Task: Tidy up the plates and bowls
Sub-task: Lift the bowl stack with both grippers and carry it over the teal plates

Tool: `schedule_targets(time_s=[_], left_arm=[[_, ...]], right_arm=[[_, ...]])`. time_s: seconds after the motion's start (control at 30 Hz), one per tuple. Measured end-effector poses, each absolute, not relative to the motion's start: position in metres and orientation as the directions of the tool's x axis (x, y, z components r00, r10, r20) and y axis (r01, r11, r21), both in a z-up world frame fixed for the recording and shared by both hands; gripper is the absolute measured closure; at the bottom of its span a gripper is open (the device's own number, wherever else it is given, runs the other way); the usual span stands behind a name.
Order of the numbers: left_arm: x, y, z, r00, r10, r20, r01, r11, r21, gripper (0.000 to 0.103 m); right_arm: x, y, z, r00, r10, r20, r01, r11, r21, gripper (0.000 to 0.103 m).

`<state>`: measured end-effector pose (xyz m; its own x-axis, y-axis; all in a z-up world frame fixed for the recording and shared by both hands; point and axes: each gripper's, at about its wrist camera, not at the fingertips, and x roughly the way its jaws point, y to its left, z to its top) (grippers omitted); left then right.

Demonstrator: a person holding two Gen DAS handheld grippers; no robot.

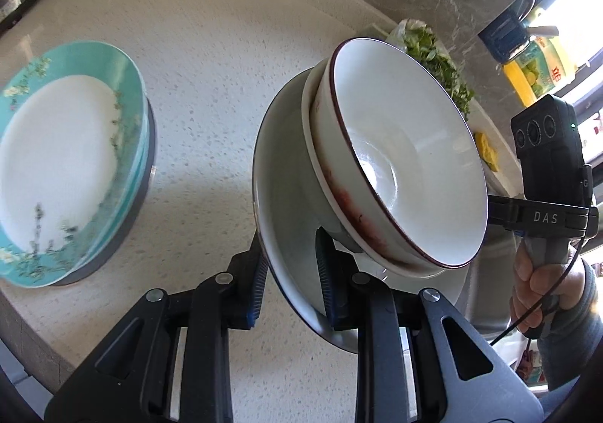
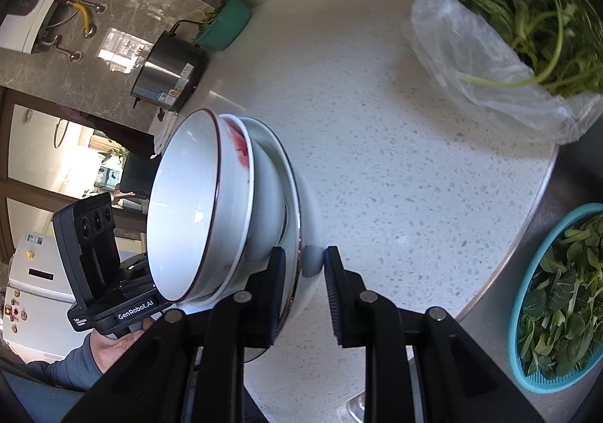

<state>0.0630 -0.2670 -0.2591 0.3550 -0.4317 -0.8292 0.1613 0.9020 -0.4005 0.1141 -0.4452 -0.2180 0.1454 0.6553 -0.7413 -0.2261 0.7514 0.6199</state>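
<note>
Left wrist view: the left gripper (image 1: 292, 283) is pinching the rim of a white plate (image 1: 282, 204), fingers nearly closed; stacked bowls (image 1: 407, 167), red-stained, are tilting above the counter (image 1: 211, 76). A teal plate (image 1: 64, 159) is lying beside them.

Right wrist view: the right gripper (image 2: 301, 291) is clamping the opposite rim.

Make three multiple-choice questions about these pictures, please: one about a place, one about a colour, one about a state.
1. Where is the teal plate?
A. on the counter
B. in the sink
C. in a gripper

2. What colour is the top bowl's rim line?
A. blue
B. dark red
C. green

3. How does the left gripper stand?
A. open, empty
B. shut on the bowl stack
C. out of view

Answers: 1 A, it lies flat on the speckled counter. 2 B, a thin dark red line edges it. 3 B, both pads clamp the lowest bowl's rim.
</note>
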Motion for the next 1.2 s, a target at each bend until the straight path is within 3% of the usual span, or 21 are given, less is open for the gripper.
schedule_targets(time_s=[0.63, 0.97, 1.2], left_arm=[[0.044, -0.132, -0.198, 0.460, -0.367, -0.808, 0.069, 0.922, -0.380, 0.082], [0.055, -0.045, -0.221, 0.431, -0.359, -0.828, 0.049, 0.926, -0.375, 0.082], [0.072, -0.025, -0.246, 0.392, -0.381, -0.838, 0.083, 0.921, -0.380, 0.082]], right_arm=[[0.139, -0.317, -0.160, 0.118, 0.686, -0.718, -0.396, 0.696, 0.600, 0.079], [0.163, -0.232, -0.180, 0.082, 0.669, -0.739, -0.390, 0.704, 0.594, 0.078], [0.172, -0.211, -0.205, 0.079, 0.647, -0.758, -0.342, 0.732, 0.589, 0.078]])
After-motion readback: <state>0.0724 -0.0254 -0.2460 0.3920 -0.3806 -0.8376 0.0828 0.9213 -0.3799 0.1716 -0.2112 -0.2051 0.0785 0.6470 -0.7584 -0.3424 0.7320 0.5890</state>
